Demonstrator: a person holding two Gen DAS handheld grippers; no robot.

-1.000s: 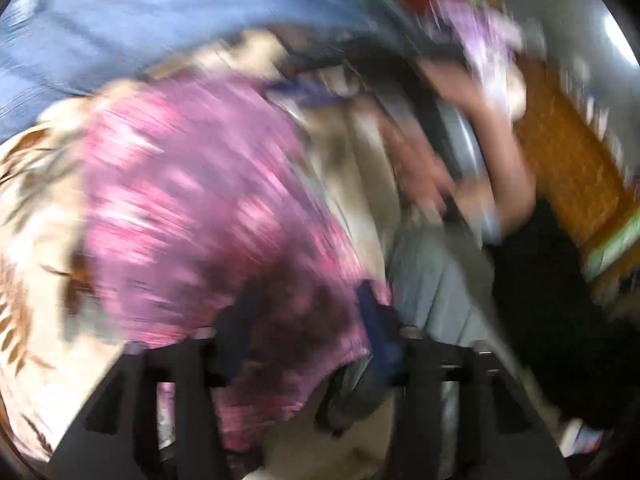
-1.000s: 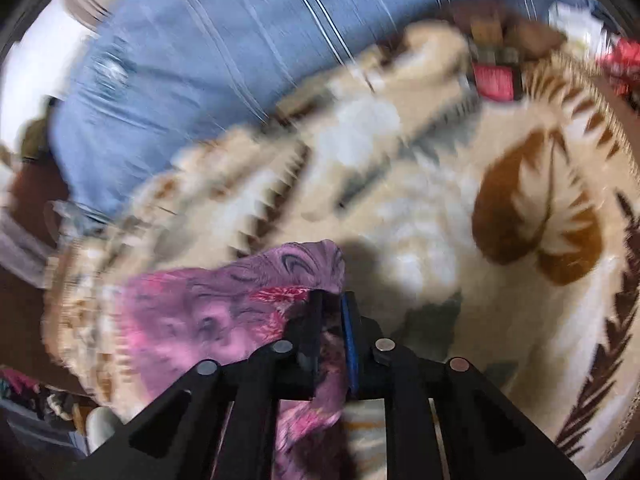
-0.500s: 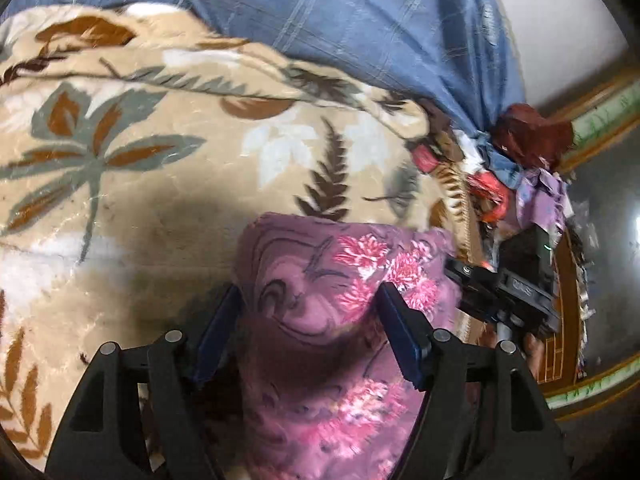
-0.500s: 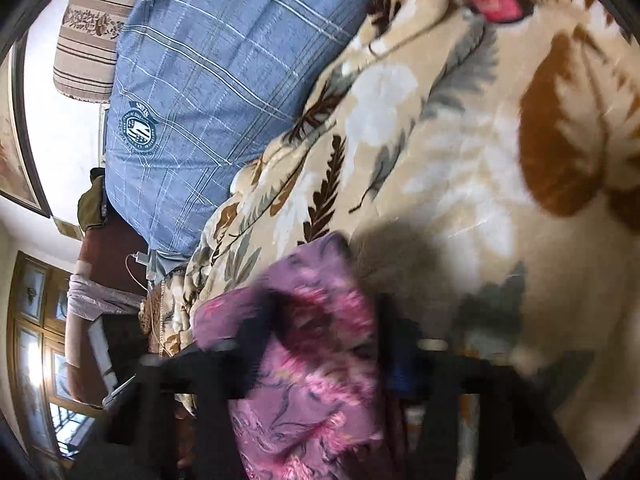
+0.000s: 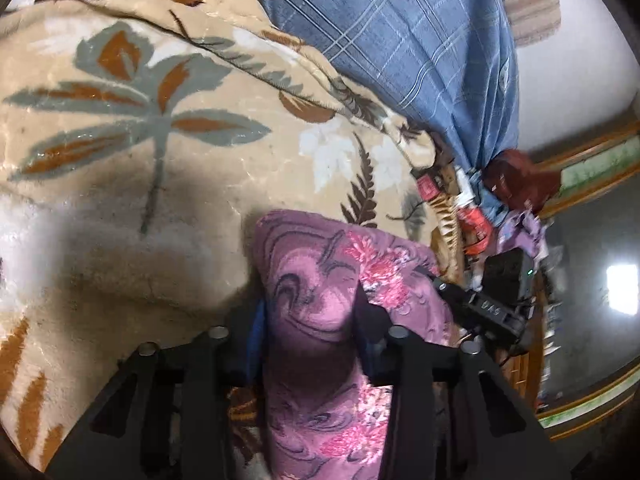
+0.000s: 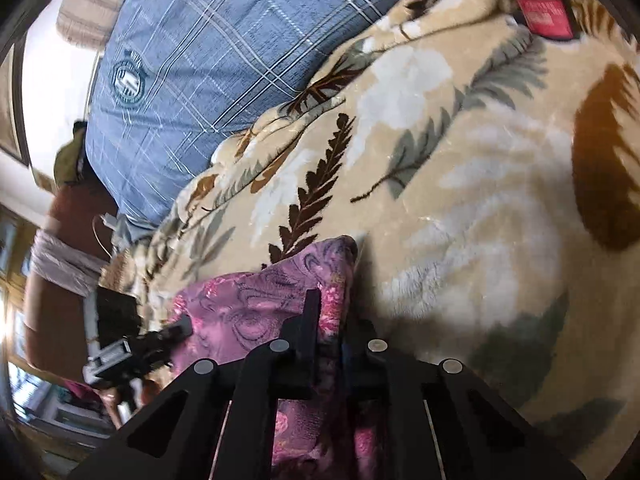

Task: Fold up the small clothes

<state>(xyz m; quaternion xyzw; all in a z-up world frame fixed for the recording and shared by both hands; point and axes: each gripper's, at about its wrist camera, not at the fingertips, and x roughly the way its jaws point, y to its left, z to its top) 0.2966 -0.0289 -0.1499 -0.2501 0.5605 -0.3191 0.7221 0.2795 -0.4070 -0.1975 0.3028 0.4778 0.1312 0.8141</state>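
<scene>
A small purple-pink floral garment [image 5: 320, 300] lies folded on a beige leaf-print blanket [image 5: 140, 160]. My left gripper [image 5: 310, 332] straddles its near-left part, fingers apart, with cloth between them. In the right wrist view the garment [image 6: 256, 304] lies low centre. My right gripper [image 6: 330, 320] is shut on its right edge. The right gripper also shows in the left wrist view [image 5: 480, 312] at the garment's right side. The left gripper shows in the right wrist view [image 6: 160, 340] at the garment's left side.
A blue checked pillow [image 5: 400, 40] lies at the far edge of the blanket, also in the right wrist view [image 6: 200, 60]. A heap of mixed clothes [image 5: 500, 200] sits beyond the blanket's right end. A red label [image 6: 544, 16] marks the blanket's corner.
Half a second ago the right gripper was open over the garment; now it is shut on its right edge. The left gripper's fingers have come closer together around the cloth.
</scene>
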